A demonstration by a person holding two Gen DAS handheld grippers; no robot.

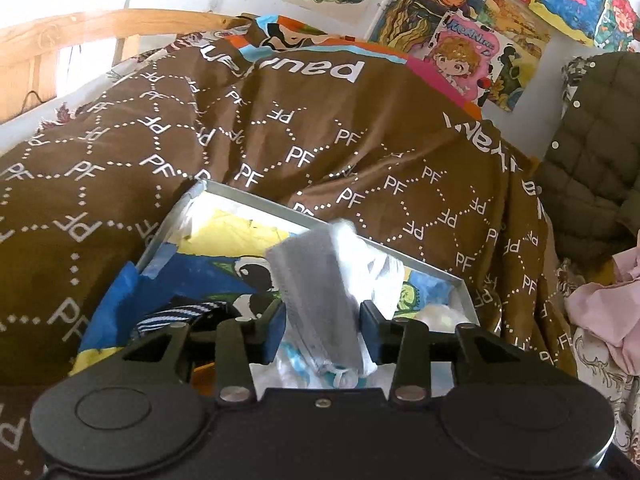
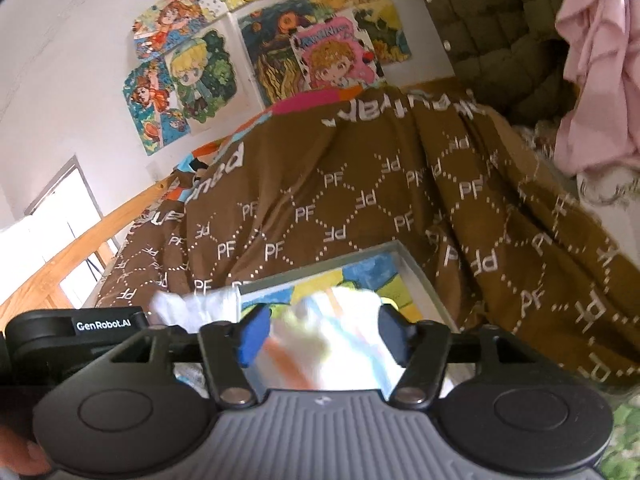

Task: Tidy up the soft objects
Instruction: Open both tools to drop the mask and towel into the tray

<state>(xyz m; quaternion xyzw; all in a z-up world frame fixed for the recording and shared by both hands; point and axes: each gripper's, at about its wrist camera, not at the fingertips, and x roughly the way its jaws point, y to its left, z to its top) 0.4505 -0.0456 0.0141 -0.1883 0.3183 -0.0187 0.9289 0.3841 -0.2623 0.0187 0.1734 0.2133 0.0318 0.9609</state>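
Observation:
A shallow grey-rimmed box [image 1: 260, 199] with a colourful painted lining lies on the brown blanket; several white soft items lie in it. In the left wrist view, a blurred grey and white sock [image 1: 316, 280] hangs between the blue pads of my left gripper [image 1: 323, 330], whose jaws stand apart over the box. In the right wrist view, my right gripper [image 2: 325, 336] is open wide above the same box [image 2: 418, 272]. A blurred white cloth with orange and blue stripes [image 2: 332, 344] sits loose between its pads. My left gripper's black body [image 2: 80, 328] shows at the left edge.
The brown "PF" blanket [image 1: 320, 140] covers the bed around the box. A wooden bed rail [image 1: 100, 28] runs at the back left. An olive quilted jacket [image 1: 592, 160] and a pink garment [image 1: 604, 312] lie to the right. Cartoon posters [image 2: 320, 48] hang on the wall.

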